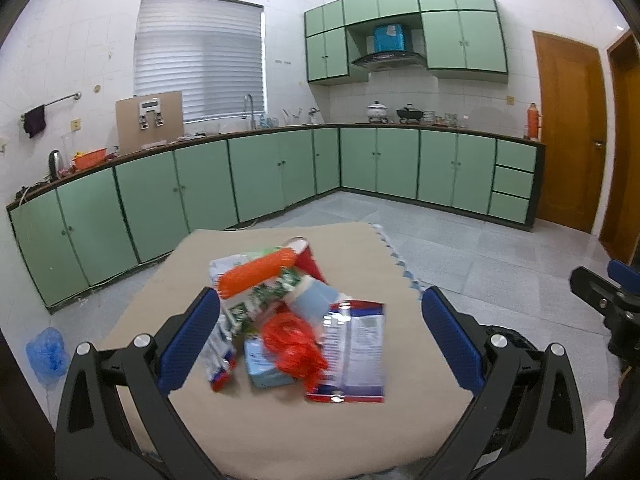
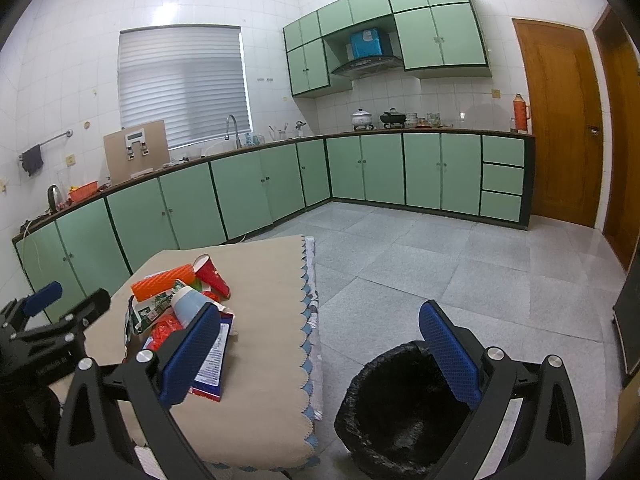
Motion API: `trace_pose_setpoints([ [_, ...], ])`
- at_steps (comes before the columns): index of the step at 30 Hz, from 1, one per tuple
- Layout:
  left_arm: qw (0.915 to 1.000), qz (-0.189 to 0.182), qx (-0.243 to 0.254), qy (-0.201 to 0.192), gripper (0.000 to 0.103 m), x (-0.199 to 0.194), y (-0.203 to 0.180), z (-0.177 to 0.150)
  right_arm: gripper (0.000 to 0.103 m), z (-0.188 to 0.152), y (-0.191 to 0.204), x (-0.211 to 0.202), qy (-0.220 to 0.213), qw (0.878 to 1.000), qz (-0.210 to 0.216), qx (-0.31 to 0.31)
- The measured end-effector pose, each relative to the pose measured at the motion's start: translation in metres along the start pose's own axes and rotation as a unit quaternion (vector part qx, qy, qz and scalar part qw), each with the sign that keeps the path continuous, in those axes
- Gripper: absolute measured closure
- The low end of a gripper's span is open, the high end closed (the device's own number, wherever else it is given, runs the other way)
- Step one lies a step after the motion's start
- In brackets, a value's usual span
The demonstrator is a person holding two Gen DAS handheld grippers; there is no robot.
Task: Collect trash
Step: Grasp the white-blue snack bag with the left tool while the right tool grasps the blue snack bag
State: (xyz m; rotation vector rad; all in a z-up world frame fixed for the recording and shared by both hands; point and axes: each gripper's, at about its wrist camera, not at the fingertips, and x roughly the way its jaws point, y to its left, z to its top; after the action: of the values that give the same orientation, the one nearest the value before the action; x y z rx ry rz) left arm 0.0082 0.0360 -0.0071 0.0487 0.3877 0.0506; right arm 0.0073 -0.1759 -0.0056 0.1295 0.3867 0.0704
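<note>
Both claws spread; trash pile point(image 1: 296, 320) ahead of left claw point(image 1: 320, 336).

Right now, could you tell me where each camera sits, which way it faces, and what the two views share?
Left wrist: on the left gripper, above the table, facing the trash pile and kitchen cabinets; its open blue fingers show, the right gripper at the right edge.
Right wrist: on the right gripper, beside the table, over the black-lined bin; open fingers show, the left gripper at left.
Shared: pile, table, cabinets.
</note>
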Motion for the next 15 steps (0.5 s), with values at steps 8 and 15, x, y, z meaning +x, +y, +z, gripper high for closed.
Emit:
trace_pose_setpoints([
  [8,0.9976,0.068,-0.011,0.007,0.005,0.028,0.063,-0.016,0.006,-0.018,0.040,0.045,0.003,0.999,0.038,-0.021],
  [15,0.9947,0.101,-0.010,0.021,0.005,0.051,0.105,-0.046,0.007,-0.040,0.075,0.096,0.032,0.996,0.081,-0.028],
])
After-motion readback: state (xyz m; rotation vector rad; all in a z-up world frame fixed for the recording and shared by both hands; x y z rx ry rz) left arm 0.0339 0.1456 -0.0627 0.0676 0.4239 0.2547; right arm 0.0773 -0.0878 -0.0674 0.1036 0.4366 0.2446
